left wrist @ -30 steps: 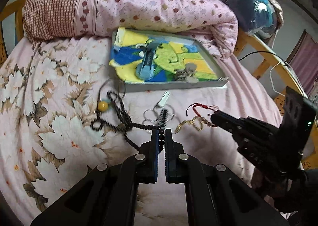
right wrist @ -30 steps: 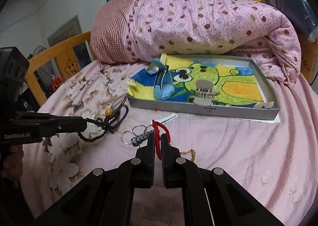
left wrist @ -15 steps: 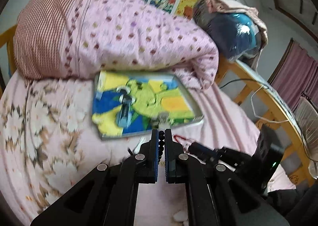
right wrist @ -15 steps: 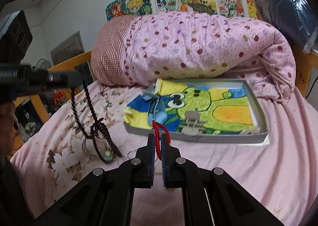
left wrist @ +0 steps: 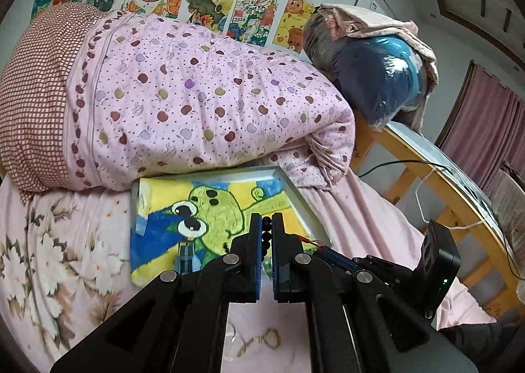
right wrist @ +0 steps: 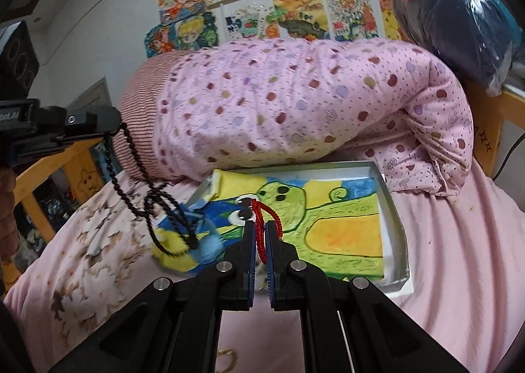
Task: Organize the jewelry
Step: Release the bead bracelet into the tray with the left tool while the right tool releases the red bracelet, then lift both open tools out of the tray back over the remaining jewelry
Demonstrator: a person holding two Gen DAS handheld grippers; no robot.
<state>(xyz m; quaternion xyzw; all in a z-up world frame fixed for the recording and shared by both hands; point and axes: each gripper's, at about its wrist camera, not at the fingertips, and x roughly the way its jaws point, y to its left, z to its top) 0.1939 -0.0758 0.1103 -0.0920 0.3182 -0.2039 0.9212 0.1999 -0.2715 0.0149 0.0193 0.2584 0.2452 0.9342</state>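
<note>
My left gripper point(left wrist: 266, 218) is shut on a black bead necklace point(left wrist: 266, 235), held above the near edge of the shallow grey tray point(left wrist: 297, 199) lined with a green frog drawing. In the right wrist view the left gripper point(right wrist: 113, 121) is raised at the left, and the black bead necklace point(right wrist: 137, 195) dangles from it over the tray's left end. My right gripper point(right wrist: 260, 225) is shut on a red cord bracelet point(right wrist: 262, 208) over the tray point(right wrist: 392, 208). A blue watch point(left wrist: 185, 256) lies in the tray.
A rolled pink dotted quilt point(left wrist: 197, 103) lies right behind the tray. A wooden bed rail point(left wrist: 426, 172) and a plastic-wrapped bundle point(left wrist: 377, 84) stand at the right. A gold chain point(left wrist: 259, 340) lies on the pink sheet below my grippers.
Both grippers lifted their pieces off the bedsheet and moved forward over the tray. The black beads now hang free from the left gripper.
</note>
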